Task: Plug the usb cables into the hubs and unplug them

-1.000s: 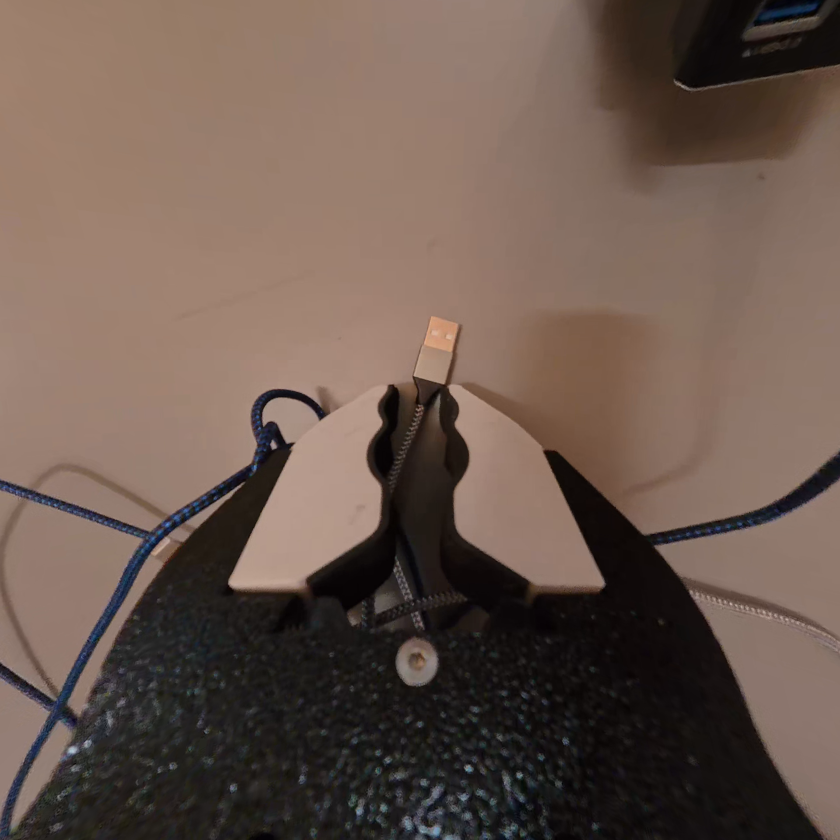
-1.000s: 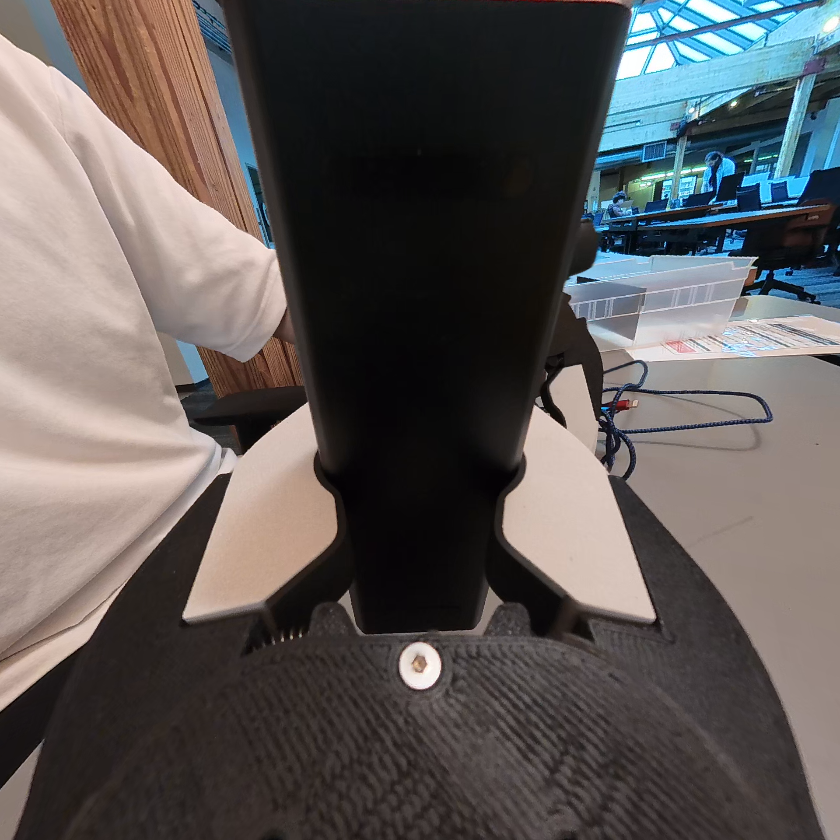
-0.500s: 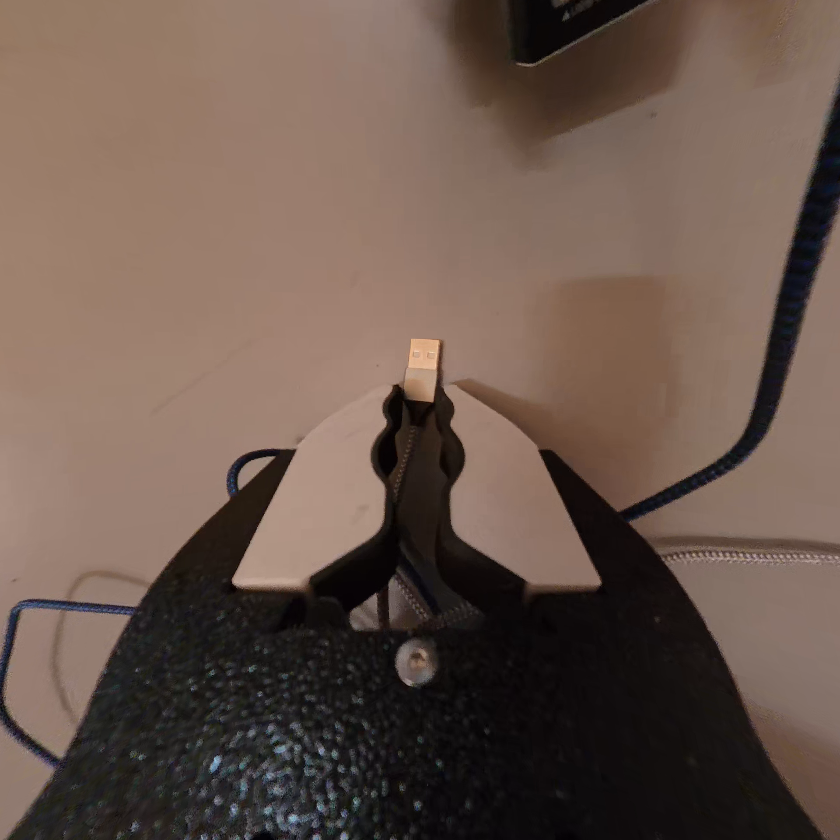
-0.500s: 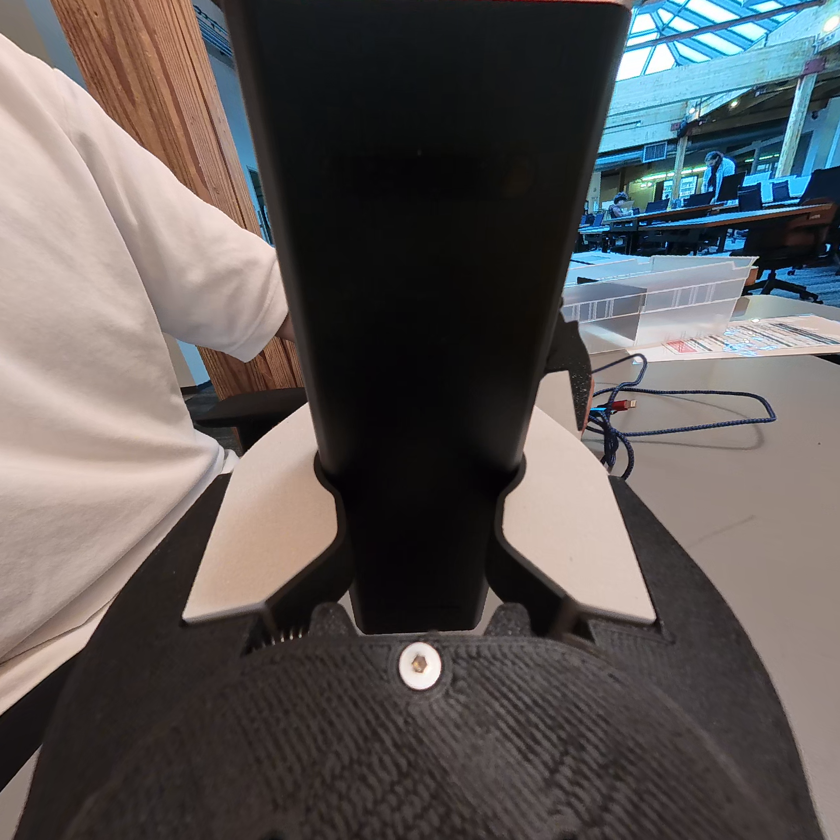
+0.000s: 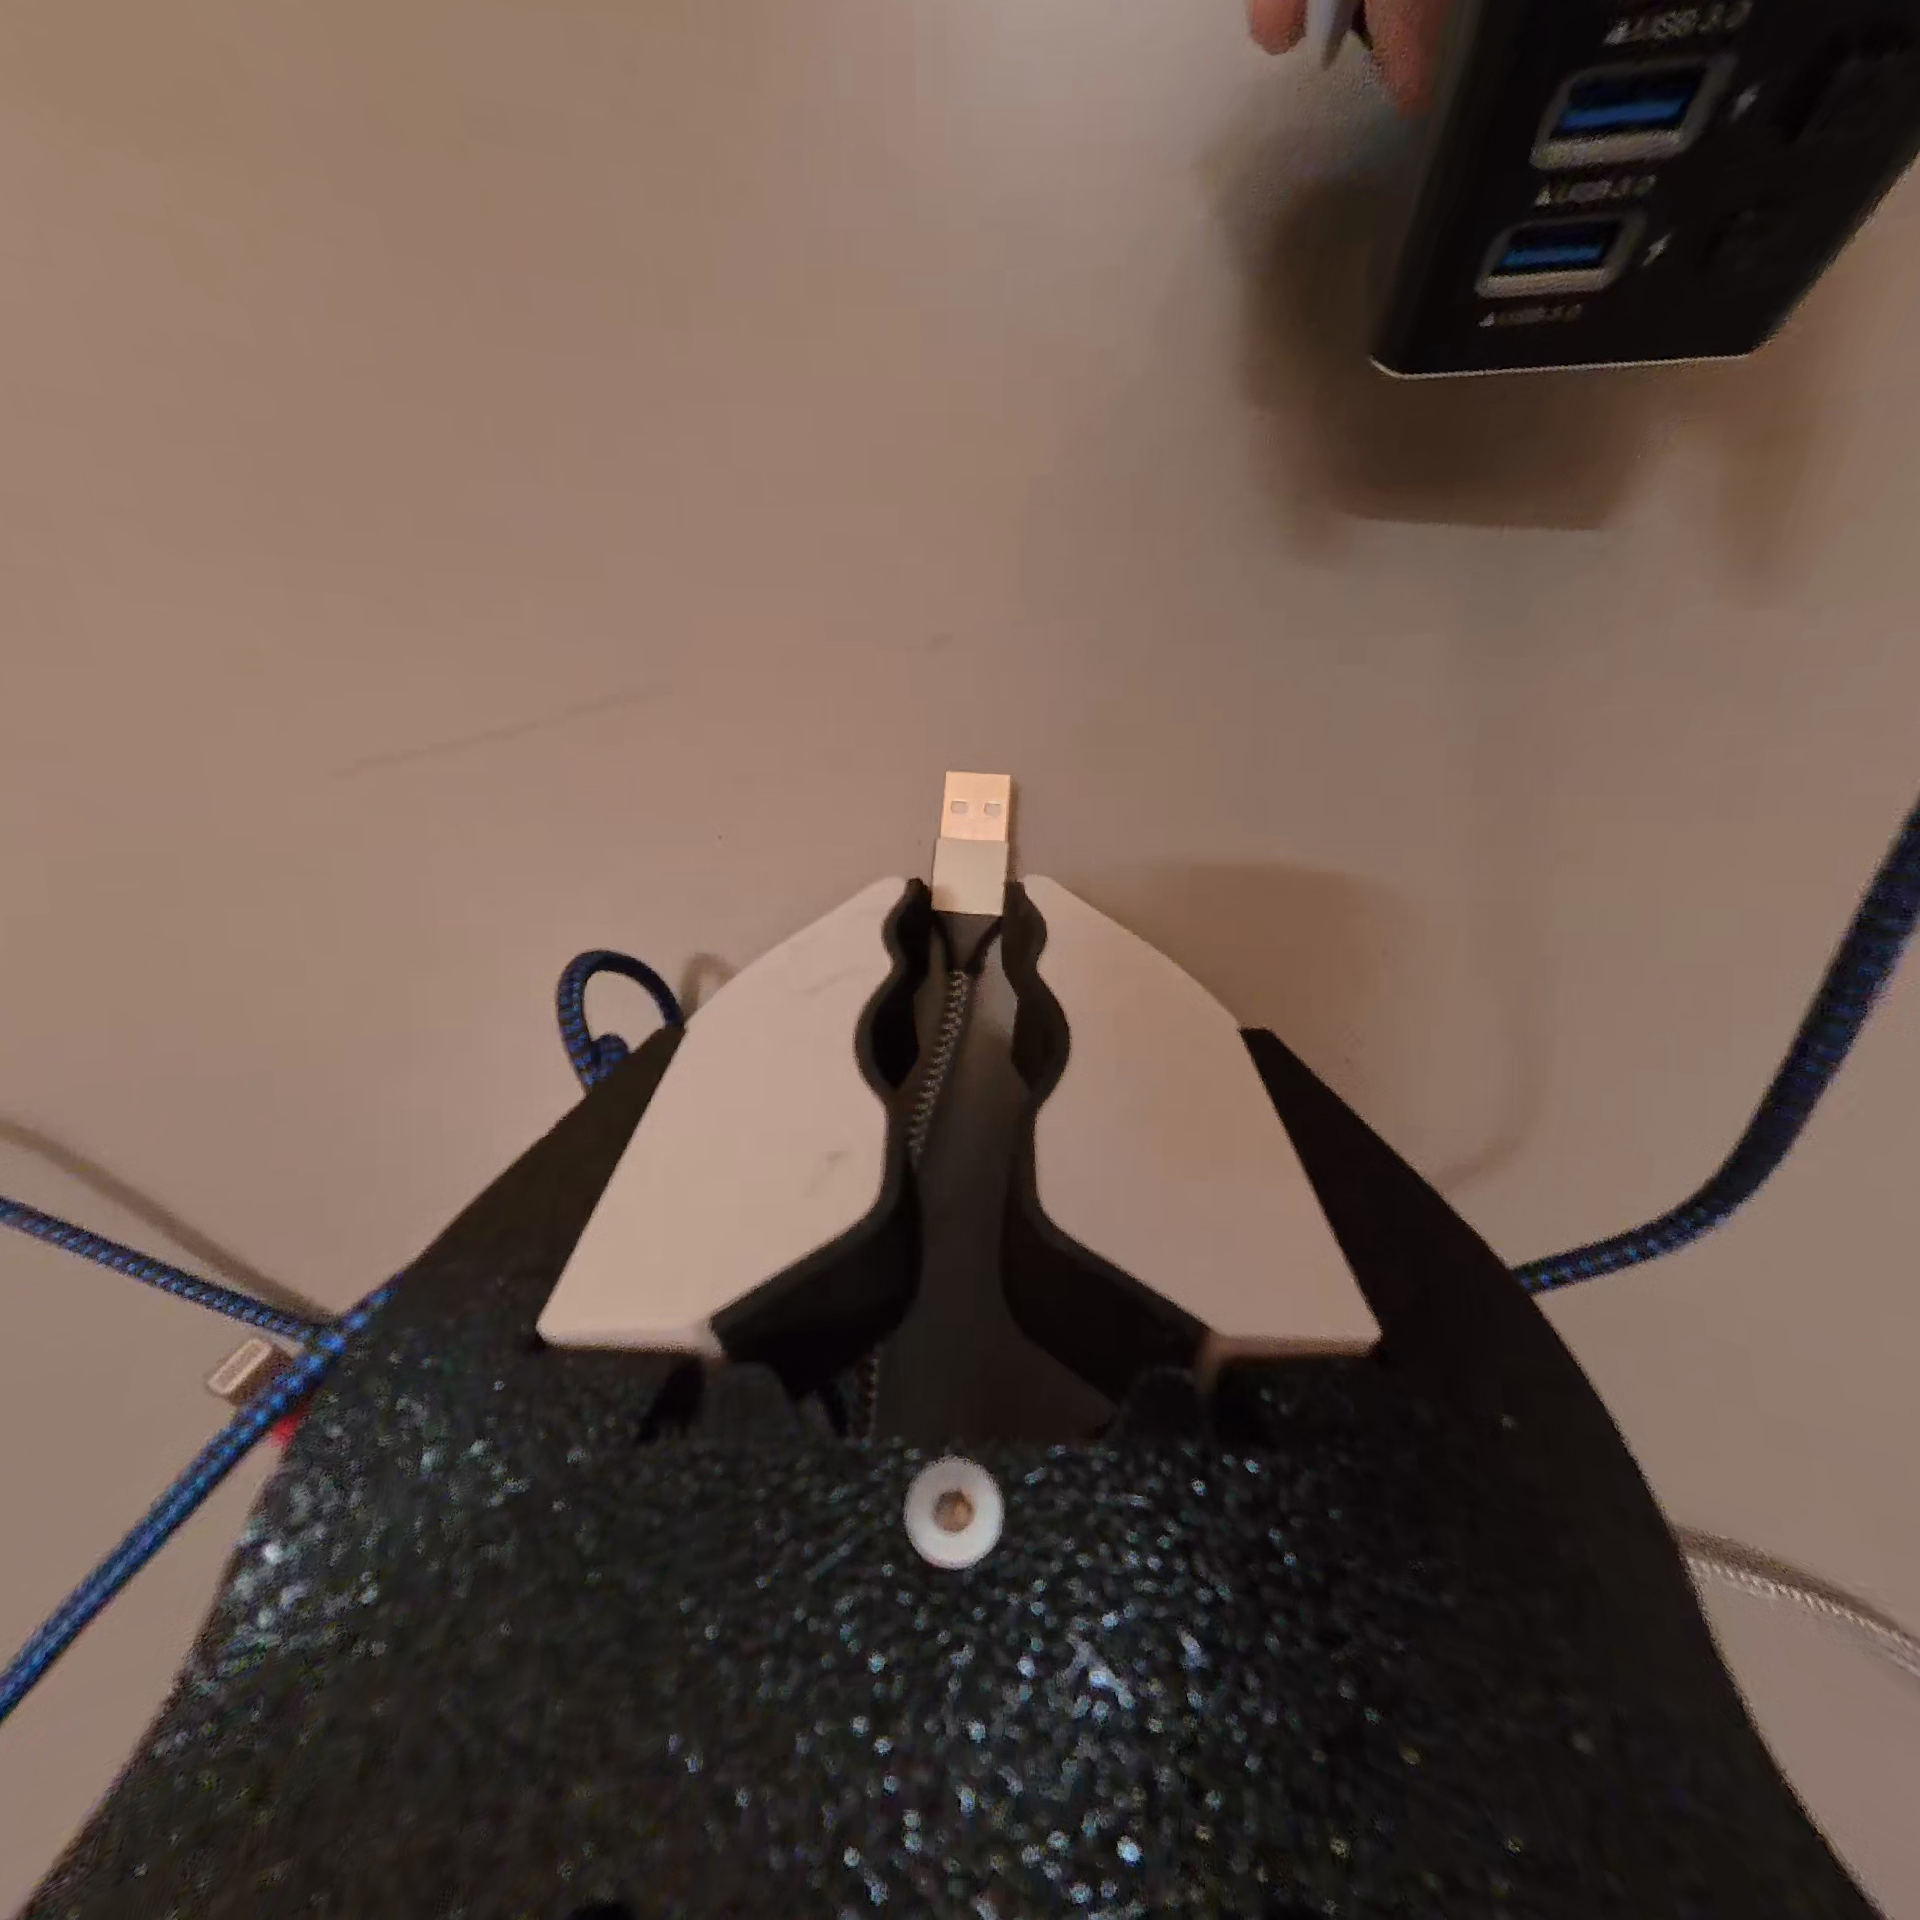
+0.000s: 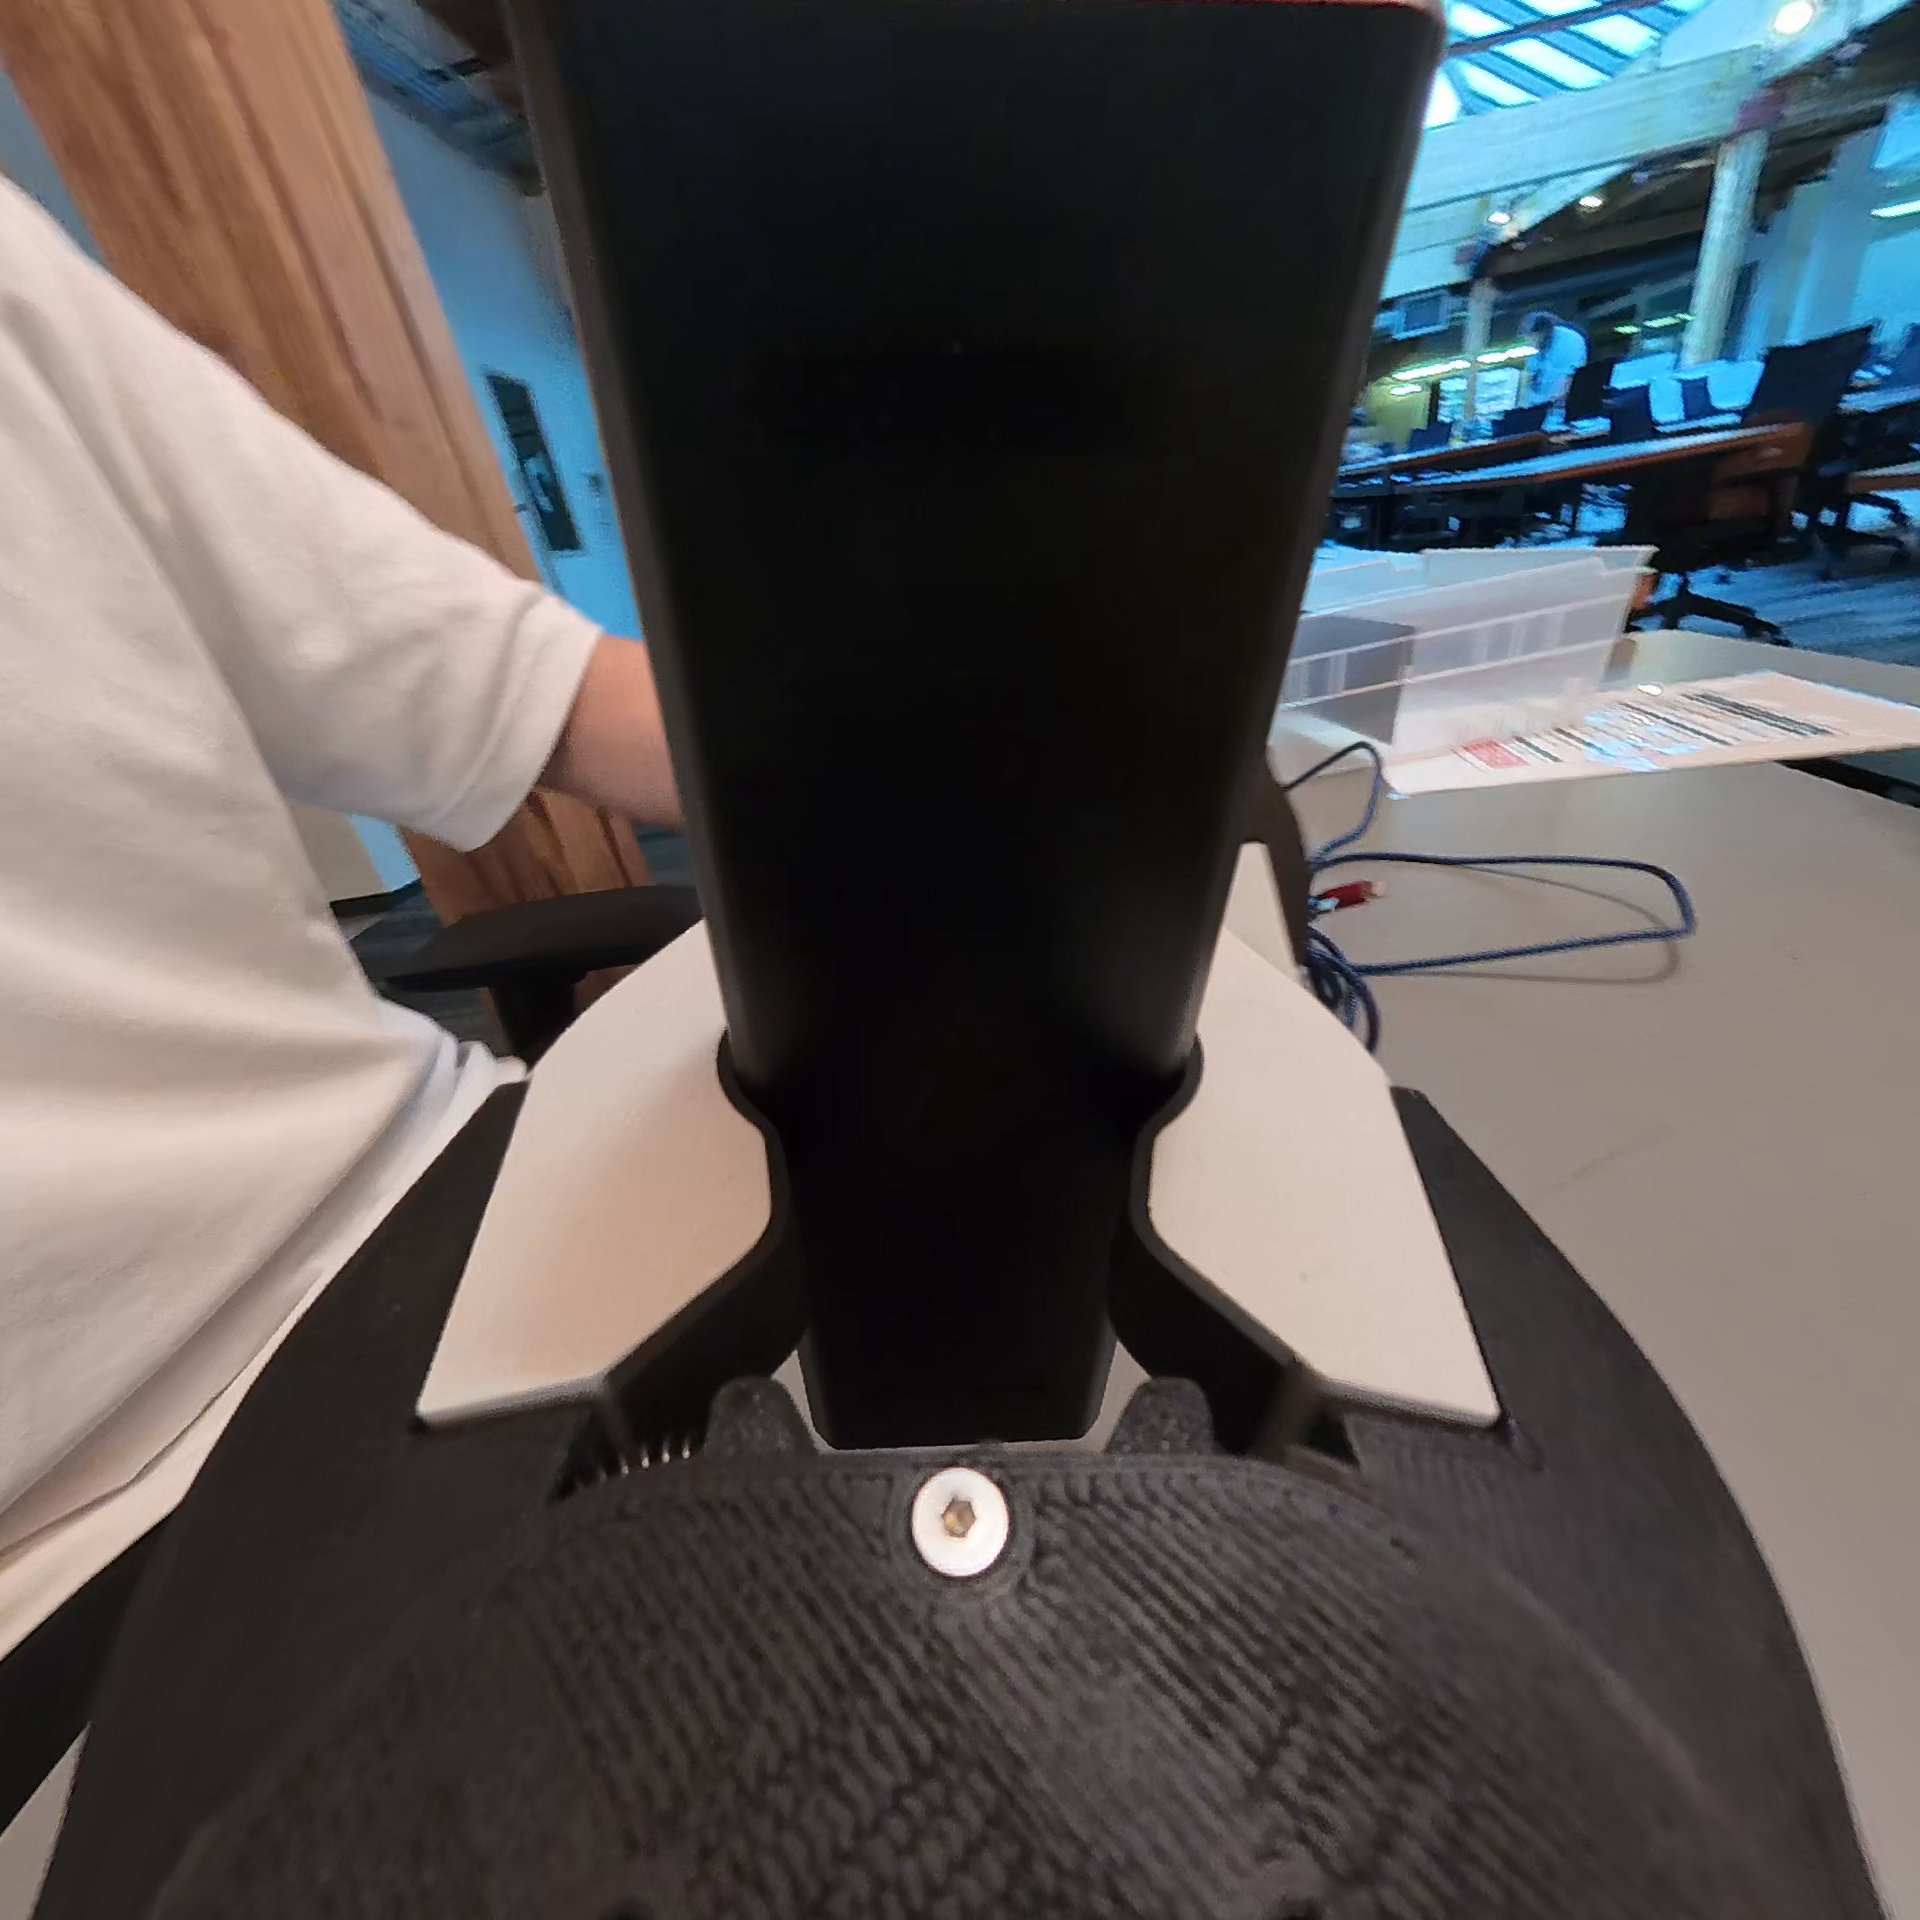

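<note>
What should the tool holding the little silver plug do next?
Probably swing the left tool up and to the right. Its silver metal USB plug points straight ahead at bare table, while the black rectangular hub with blue ports, held in the right tool, sits off to the upper right, so plug and port aren't lined up.

Two tools: the left tool (image 5: 971,883) and the right tool (image 6: 961,1049), one per view. One black hub (image 5: 1652,197) at one o'clock in the left view, with two blue ports showing in full. One silver plug (image 5: 975,831). Two blue braided cable runs, at three (image 5: 1766,1060) and eight o'clock (image 5: 197,1423). One clear bin (image 6: 1475,634), one printed sheet (image 6: 1662,727), both at two o'clock in the right view.
</note>
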